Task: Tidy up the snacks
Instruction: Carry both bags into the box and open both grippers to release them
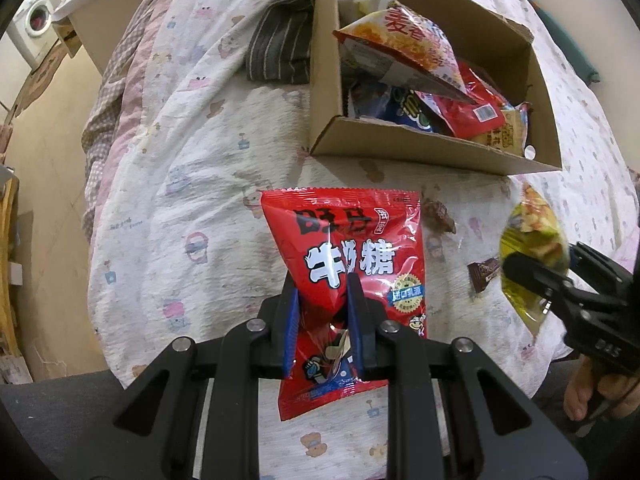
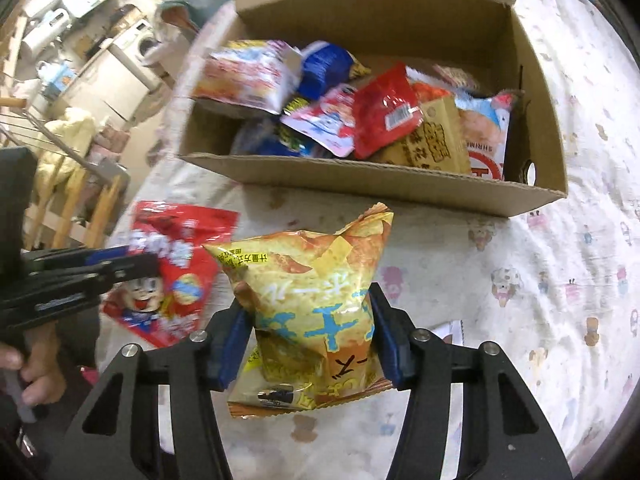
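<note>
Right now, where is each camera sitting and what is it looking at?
Left wrist view: sits on the left gripper, looking down its fingers at the red candy bag it pinches; the right gripper shows at the side.
Right wrist view: sits on the right gripper, looking at the yellow chip bag it clamps; a hand shows.
Both views share the cardboard box and the bedspread.

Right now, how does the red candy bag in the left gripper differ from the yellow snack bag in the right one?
The red candy bag is flat and glossy red with white lettering; the yellow snack bag is puffed, orange-yellow with blue lettering. The left gripper pinches the red bag narrowly; the right gripper spans the yellow bag with its jaws much wider. Both are held off the bedspread, short of the cardboard box.
</note>
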The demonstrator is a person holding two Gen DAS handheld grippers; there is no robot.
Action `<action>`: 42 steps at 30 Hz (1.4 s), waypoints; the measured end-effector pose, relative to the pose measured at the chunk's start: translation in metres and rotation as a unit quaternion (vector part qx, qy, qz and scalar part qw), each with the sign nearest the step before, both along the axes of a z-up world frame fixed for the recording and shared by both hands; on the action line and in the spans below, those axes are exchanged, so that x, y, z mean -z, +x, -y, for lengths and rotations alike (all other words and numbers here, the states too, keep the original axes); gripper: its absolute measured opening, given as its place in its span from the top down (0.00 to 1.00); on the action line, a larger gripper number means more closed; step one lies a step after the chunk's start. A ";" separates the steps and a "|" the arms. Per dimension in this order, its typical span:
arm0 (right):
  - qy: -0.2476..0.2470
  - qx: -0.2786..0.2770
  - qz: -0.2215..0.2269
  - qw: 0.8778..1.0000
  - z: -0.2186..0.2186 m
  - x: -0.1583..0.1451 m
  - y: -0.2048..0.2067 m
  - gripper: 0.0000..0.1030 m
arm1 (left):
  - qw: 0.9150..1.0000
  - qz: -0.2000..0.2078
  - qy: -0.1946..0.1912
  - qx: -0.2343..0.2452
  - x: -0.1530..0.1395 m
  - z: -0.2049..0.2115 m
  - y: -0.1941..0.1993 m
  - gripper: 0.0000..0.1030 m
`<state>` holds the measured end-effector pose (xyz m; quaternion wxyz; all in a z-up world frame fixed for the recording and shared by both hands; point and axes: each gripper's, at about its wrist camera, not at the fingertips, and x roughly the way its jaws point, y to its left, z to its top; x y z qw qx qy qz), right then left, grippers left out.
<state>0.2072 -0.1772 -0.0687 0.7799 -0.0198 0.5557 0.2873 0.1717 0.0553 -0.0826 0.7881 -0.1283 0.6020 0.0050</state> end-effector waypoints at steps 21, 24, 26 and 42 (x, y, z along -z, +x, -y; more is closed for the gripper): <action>0.091 0.116 0.120 0.982 0.049 -0.104 0.021 0.45 | 0.989 0.139 0.031 0.031 -0.120 0.019 0.054 0.82; 0.098 0.130 0.131 0.978 0.052 -0.115 0.037 0.45 | 0.988 0.150 0.032 0.029 -0.129 0.019 0.074 0.82; 0.100 0.136 0.132 0.977 0.053 -0.119 0.049 0.45 | 0.986 0.158 0.033 0.029 -0.133 0.021 0.091 0.82; 0.101 0.157 0.094 0.978 0.044 -0.065 0.133 0.45 | 0.987 0.156 0.001 0.038 -0.088 0.028 0.160 0.82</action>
